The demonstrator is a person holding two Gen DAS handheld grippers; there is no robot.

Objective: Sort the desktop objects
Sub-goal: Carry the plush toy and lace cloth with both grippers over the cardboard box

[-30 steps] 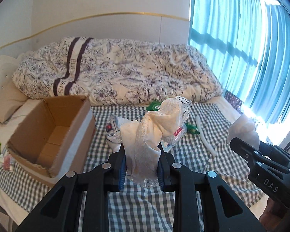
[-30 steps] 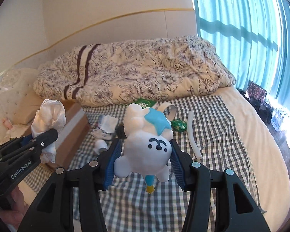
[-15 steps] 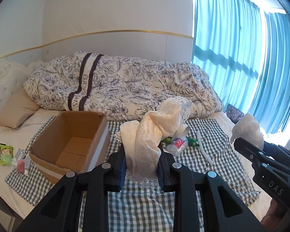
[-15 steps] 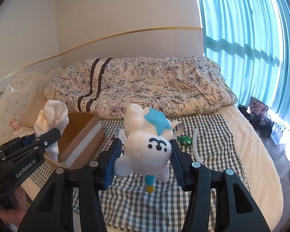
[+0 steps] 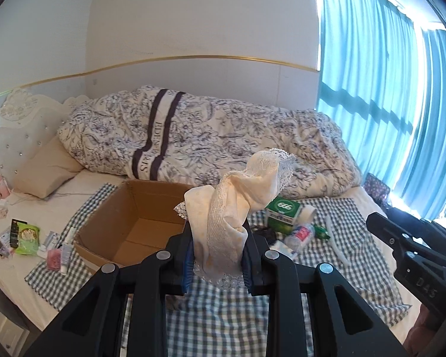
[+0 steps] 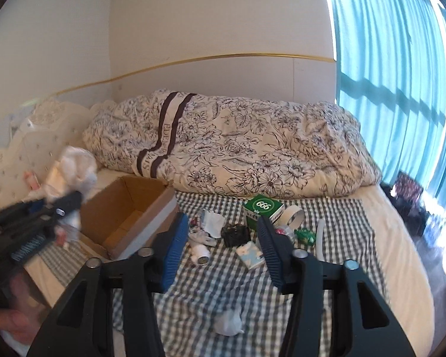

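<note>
Bed-top sorting: lace cloth held, right gripper empty.

Left gripper (image 5: 217, 263): clamped on cream lace cloth (image 5: 238, 208), upright between the pads. Right gripper (image 6: 221, 250): jaws wide apart, holding nothing. Cardboard box (image 6: 128, 212): open, at 10 o'clock from the right gripper on checked cloth (image 6: 336, 232). Green box (image 6: 263, 208): at 12 o'clock, among small clutter.

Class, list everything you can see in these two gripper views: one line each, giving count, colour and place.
Cardboard box: one, brown, open, left on checked cloth.
Checked cloth: one, grey-white, over bed.
Duvet: one, floral cream, behind.
Green box: one, marked 666, mid-cloth.
Tape roll: one, white, beside green box.
Tissue pack: one, pale blue, mid-cloth.
Curtains: teal, right.
Lace cloth: one, cream, in left gripper.
Right gripper: open, empty.
</note>
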